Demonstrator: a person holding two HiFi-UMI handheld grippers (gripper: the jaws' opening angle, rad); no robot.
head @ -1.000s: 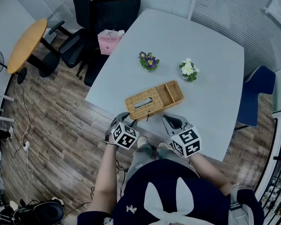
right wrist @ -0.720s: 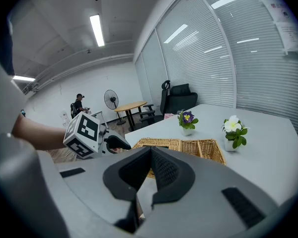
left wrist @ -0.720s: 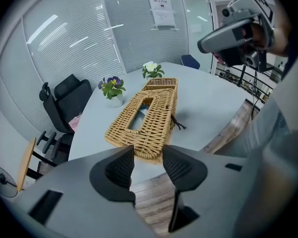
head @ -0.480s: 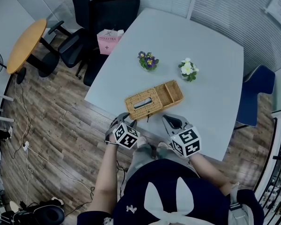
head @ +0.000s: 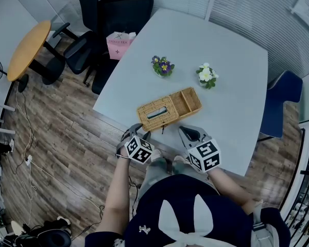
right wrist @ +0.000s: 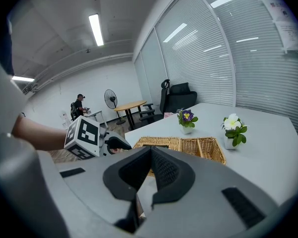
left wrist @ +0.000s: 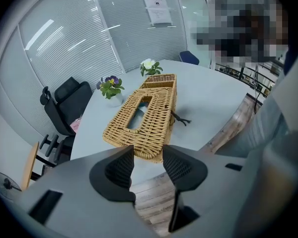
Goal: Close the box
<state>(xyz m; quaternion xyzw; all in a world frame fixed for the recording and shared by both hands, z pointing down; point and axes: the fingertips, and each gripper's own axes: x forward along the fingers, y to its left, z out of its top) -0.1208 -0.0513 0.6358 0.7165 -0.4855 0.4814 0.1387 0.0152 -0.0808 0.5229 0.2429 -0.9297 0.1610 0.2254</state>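
Observation:
The wicker box (head: 169, 108) lies open near the front edge of the white table (head: 232, 107). Its slotted lid (left wrist: 141, 117) is folded out flat on the left, and the empty basket half (head: 188, 100) sits on the right. A dark cord (left wrist: 180, 119) hangs at the lid's side. My left gripper (head: 134, 132) hovers just off the table edge in front of the lid, open with nothing between its jaws (left wrist: 148, 166). My right gripper (head: 188, 133) is held at the table edge in front of the basket half, shut and empty (right wrist: 151, 155).
A purple flower pot (head: 164, 66) and a white flower pot (head: 207, 75) stand behind the box. A pink bag (head: 118, 44) rests on a black chair at the far left corner. A round wooden table (head: 28, 48) stands left, and a blue chair (head: 284, 101) right.

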